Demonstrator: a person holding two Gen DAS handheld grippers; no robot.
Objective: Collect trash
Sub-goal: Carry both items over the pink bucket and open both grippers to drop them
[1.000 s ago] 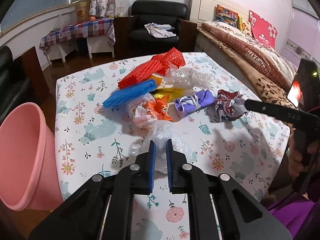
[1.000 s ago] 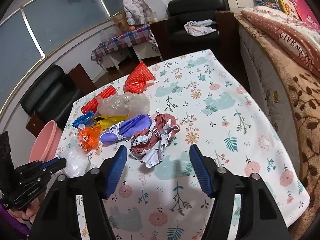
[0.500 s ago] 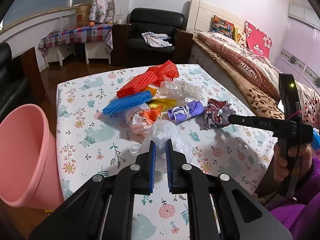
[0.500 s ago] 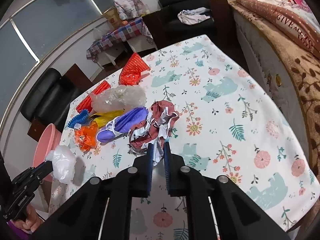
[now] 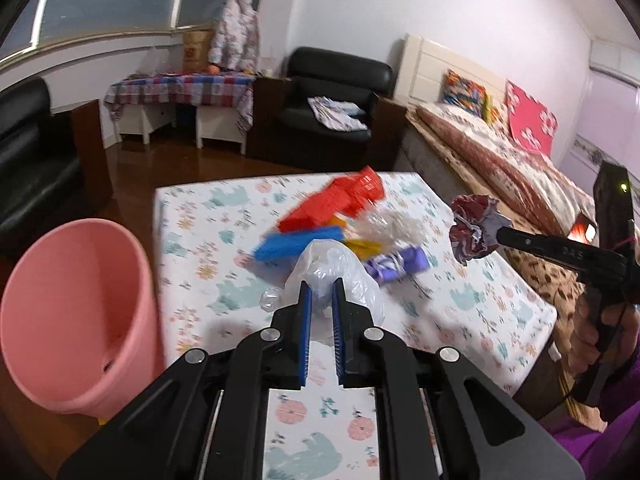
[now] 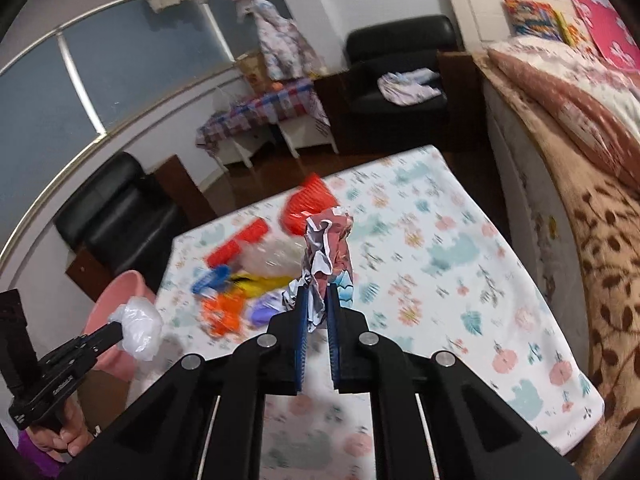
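The left gripper [image 5: 321,295] is pinching a clear plastic bag [image 5: 334,270] with its jaws nearly closed, holding it above the table [image 5: 472,292] near the pink bin [image 5: 76,312], probably to drop it inside. The right gripper [image 6: 317,300] is clamping a crumpled red and white wrapper [image 6: 329,240] in the air. The other trash, red, blue, yellow and purple pieces, is lying on the table.
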